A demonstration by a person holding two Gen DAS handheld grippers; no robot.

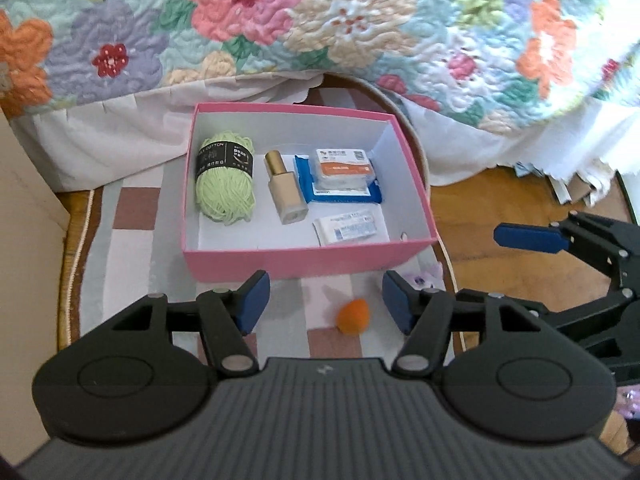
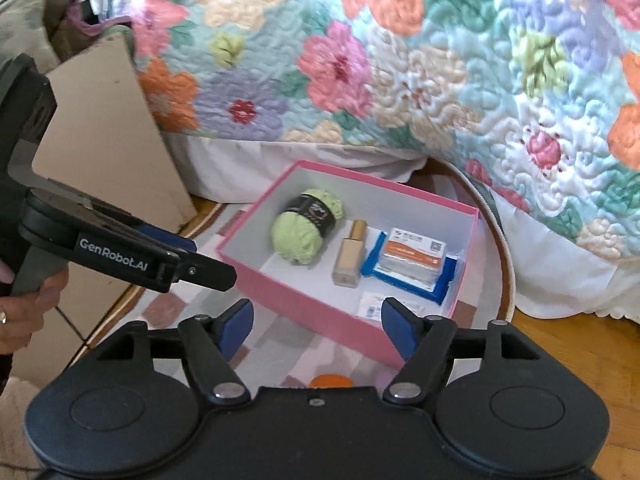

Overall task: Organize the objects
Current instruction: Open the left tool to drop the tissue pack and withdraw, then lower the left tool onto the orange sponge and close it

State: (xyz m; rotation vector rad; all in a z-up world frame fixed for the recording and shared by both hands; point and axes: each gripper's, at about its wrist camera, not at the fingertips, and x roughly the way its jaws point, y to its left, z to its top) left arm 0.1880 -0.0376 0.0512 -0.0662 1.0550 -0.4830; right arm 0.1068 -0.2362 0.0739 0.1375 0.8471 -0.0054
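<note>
A pink box (image 1: 308, 262) (image 2: 304, 308) sits on a checked rug. It holds a green yarn ball (image 1: 225, 176) (image 2: 306, 232), a beige bottle with a gold cap (image 1: 285, 188) (image 2: 351, 256), an orange-labelled packet on a blue pack (image 1: 342, 172) (image 2: 412, 258) and a small white packet (image 1: 352, 227) (image 2: 370, 308). An orange sponge (image 1: 352, 316) (image 2: 332, 381) lies on the rug in front of the box. My left gripper (image 1: 324, 304) is open and empty above the sponge. My right gripper (image 2: 316, 324) is open and empty near the box's front corner.
A floral quilt (image 1: 320, 16) hangs over the bed behind the box. A beige board (image 2: 104, 136) stands at the left. The oval rug (image 1: 132, 216) lies on wooden floor (image 1: 500, 200). A small purple-white thing (image 1: 424, 276) lies by the box's right front corner.
</note>
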